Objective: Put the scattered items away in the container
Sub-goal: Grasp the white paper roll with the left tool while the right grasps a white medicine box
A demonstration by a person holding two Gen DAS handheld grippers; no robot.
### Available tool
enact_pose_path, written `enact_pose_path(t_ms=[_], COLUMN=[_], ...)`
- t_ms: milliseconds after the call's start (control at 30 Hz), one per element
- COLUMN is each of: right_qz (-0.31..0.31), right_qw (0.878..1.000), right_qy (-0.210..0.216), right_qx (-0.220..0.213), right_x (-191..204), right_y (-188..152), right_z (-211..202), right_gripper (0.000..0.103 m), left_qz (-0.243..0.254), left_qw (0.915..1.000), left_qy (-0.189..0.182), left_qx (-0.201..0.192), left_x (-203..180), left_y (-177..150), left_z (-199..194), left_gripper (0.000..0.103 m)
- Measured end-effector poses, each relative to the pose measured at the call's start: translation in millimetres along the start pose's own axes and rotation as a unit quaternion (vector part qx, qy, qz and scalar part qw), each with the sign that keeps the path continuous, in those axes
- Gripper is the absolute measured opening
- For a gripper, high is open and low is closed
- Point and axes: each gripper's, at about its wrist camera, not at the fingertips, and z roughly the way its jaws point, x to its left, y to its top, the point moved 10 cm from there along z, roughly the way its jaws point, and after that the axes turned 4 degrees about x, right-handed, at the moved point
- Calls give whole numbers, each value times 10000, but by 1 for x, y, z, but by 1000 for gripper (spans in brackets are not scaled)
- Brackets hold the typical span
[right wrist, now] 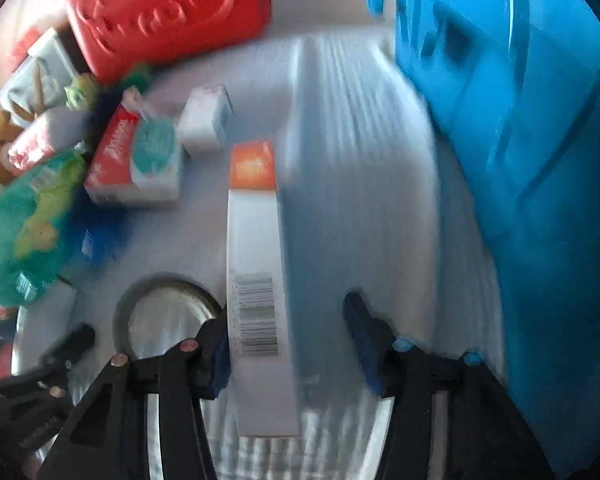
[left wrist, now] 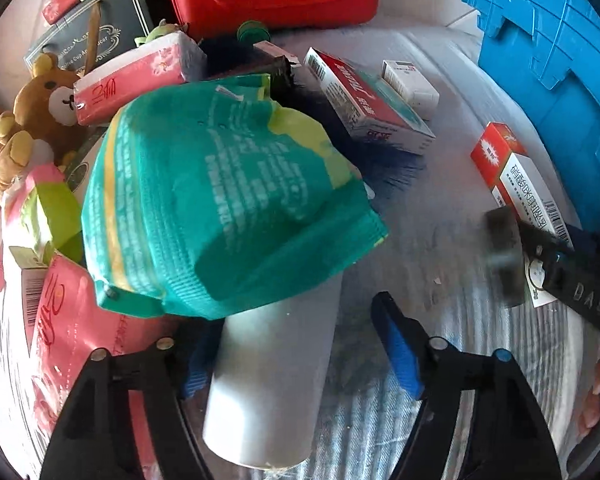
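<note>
Long red-and-white box (right wrist: pixel 254 280) between parted right gripper (right wrist: pixel 288 344) fingers, red end forward — left gripper (left wrist: pixel 292 344) likewise agape.

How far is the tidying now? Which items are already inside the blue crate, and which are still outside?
Nothing visibly stored yet: the blue crate's interior is hidden. In hand: the open right claw straddles a white-and-orange box; the open left claw straddles a white cylinder lying under a green pack. Still outside: teddy bear, pink tissue pack, red-and-white box, small white box.
</note>
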Motion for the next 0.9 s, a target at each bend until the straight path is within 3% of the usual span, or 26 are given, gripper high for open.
enact_pose_path(t_ms=[100, 233, 267, 300, 333, 367, 400, 533, 633, 767, 867, 900], right_qz=[-228, -166, -217, -245, -244, -308, -392, -542, -599, -663, -609, -585], right_qw=[9996, 9997, 9997, 9997, 9997, 9995, 9992, 9985, 9980, 9974, 9977, 9979], right_qy=[-123, 158, 134, 81, 20, -66, -42, 33, 59, 53, 67, 58], right_qx=[-81, -78, -54, -36, -21, -21, -39, -97, -204, -263, -281, -258], right_x=[5, 10, 12, 13, 12, 12, 15, 24, 28, 32, 32, 30], right_y=[-3, 0, 0, 0, 0, 0, 0, -2, 3, 10, 13, 13], right_z=[18, 42, 48, 55, 59, 63, 67, 85, 103, 126, 143, 147], right_gripper=[57, 78, 79, 77, 64, 51, 26, 24, 32, 34, 31, 23], left_qz=[16, -3, -2, -5, -4, -4, -26, -252, -270, -327, -335, -345], left_qw=[9999, 9999, 9999, 10000, 10000, 9999, 10000, 9994, 9994, 9992, 9992, 9992], left_qy=[49, 42, 36, 8, 20, 60, -21, -212, -193, -231, -206, -205], left_qx=[-143, -124, -96, -51, -47, -81, -67, -54, -121, -60, -37, -41], left_x=[-1, 1, 1, 1, 1, 1, 1, 0, 0, 0, -1, -1], left_y=[0, 1, 1, 1, 1, 1, -1, -7, -7, -10, -20, -23], left_z=[0, 0, 0, 0, -1, -4, -6, -6, -6, -8, -13, -16], left_gripper=[81, 81, 80, 76, 70, 54, 45, 45, 46, 45, 45, 45])
